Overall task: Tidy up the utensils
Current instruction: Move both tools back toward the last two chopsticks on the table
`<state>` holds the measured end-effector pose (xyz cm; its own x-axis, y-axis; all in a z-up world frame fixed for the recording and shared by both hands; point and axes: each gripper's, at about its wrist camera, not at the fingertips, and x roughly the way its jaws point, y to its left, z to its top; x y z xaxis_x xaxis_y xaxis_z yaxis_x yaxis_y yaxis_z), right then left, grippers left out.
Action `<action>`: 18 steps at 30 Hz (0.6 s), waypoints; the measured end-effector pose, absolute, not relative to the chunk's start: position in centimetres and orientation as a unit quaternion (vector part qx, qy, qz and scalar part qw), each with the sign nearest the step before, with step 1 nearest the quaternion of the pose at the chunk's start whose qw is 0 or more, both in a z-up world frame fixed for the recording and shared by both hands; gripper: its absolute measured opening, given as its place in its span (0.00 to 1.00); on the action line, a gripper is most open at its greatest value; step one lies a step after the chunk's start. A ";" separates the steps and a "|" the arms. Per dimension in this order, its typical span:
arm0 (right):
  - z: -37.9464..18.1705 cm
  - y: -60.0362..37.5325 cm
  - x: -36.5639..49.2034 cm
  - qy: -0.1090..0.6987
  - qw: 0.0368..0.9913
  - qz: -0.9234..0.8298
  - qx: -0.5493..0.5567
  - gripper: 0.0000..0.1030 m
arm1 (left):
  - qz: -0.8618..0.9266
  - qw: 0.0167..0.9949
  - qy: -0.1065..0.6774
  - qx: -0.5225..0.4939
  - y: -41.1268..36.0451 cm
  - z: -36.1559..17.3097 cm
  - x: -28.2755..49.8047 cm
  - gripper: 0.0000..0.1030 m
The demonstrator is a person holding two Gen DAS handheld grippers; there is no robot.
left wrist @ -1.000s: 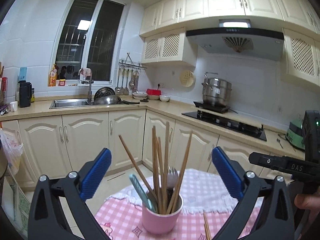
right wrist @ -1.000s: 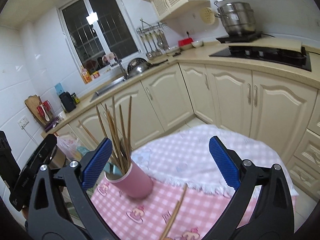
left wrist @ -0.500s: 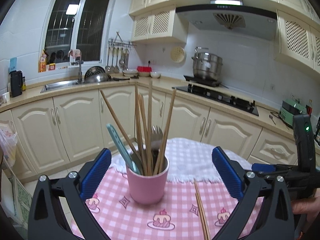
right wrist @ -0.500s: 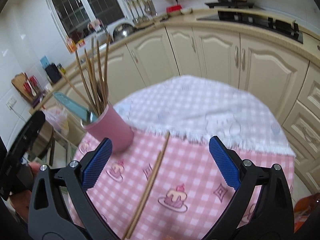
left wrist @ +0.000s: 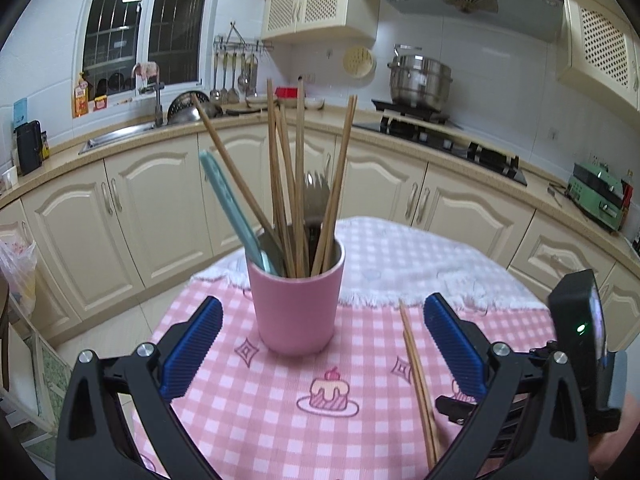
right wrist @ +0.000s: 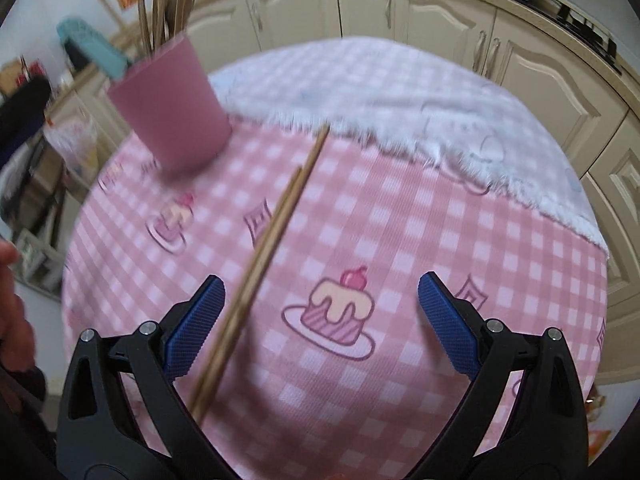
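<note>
A pink cup (left wrist: 296, 308) (right wrist: 170, 106) stands on the round table and holds several wooden chopsticks (left wrist: 298, 176), a teal-handled utensil (left wrist: 232, 208) and a metal fork (left wrist: 316, 192). A loose pair of chopsticks (left wrist: 418, 376) (right wrist: 264, 256) lies on the pink checked cloth to the right of the cup. My left gripper (left wrist: 322, 344) is open, just in front of the cup, with nothing between its fingers. My right gripper (right wrist: 320, 330) is open above the cloth; the loose chopsticks run past its left finger (right wrist: 196, 328).
The table carries a pink checked cloth (right wrist: 400, 240) with a white fringed cloth (left wrist: 420, 260) at its far side. Cream kitchen cabinets (left wrist: 152, 208), a sink (left wrist: 120, 136) and a hob with a steel pot (left wrist: 420, 80) lie beyond. A plastic bag (left wrist: 16, 268) hangs at left.
Both grippers have tilted down and moved closer over the table. The cup and the loose chopsticks now appear larger and nearer. Both grippers stay open.
</note>
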<state>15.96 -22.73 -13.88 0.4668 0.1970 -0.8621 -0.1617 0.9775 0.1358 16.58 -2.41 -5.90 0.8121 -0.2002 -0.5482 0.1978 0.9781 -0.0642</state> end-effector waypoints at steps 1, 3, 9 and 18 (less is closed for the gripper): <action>-14.3 -22.4 16.0 0.510 0.854 0.102 0.007 0.93 | -0.105 0.950 0.293 -0.001 -2.5 -6.2 16.5 0.96; -15.0 -21.8 16.1 0.517 0.850 0.098 -0.009 0.93 | -0.105 0.948 0.300 0.002 -2.6 -6.6 16.5 0.96; -15.1 -21.4 15.9 0.519 0.850 0.075 -0.042 0.93 | -0.106 0.941 0.322 0.010 -2.9 -7.8 16.7 0.96; -15.2 -21.2 16.4 0.522 0.848 0.071 -0.056 0.93 | -0.106 0.934 0.342 0.010 -3.0 -8.8 17.1 0.96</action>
<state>16.44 -21.24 -15.23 0.4449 0.0615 -0.8935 -0.1787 0.9837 -0.0213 17.07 -3.03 -8.76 0.7432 -0.1915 -0.6411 0.2046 0.9773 -0.0548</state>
